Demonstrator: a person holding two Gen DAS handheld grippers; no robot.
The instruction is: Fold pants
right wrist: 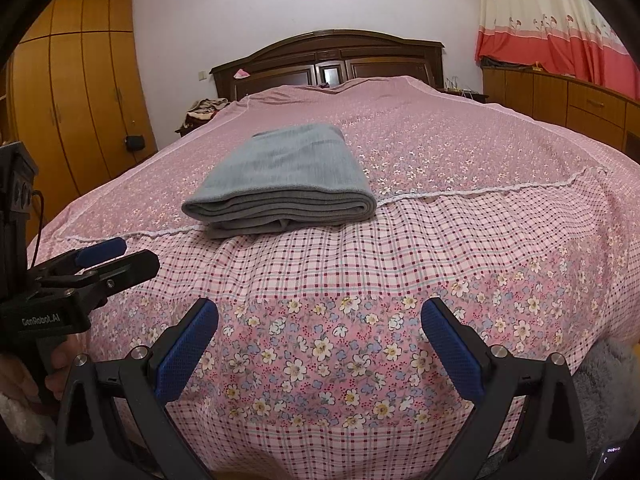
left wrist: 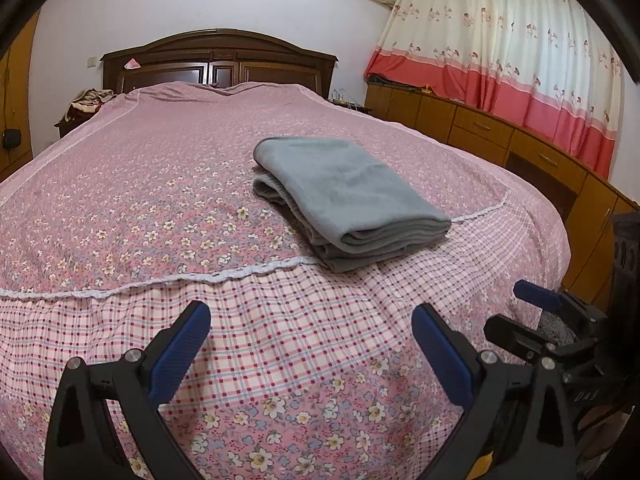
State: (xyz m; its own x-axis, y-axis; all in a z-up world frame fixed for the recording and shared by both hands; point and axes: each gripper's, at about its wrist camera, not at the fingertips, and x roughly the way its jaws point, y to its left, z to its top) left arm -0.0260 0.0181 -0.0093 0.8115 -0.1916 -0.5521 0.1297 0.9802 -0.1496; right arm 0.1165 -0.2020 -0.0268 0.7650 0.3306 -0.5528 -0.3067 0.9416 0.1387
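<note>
Pants [left wrist: 344, 196] lie folded — inner layers hidden; left gripper [left wrist: 311, 338], right gripper [right wrist: 319, 332] both spread, empty.

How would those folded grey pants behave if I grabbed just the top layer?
The folded grey pants look soft and thick, so they would likely drape limply. Several loose layers show at the near edge, so lifting one would probably undo the stack. They likely would not slide easily on the bedspread.

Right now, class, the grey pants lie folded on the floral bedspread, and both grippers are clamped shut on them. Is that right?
Not quite. The grey pants do lie folded on the floral bedspread, but neither gripper holds them. The right wrist view shows the right gripper open and short of the pants; the left wrist view shows the left gripper the same.
</note>
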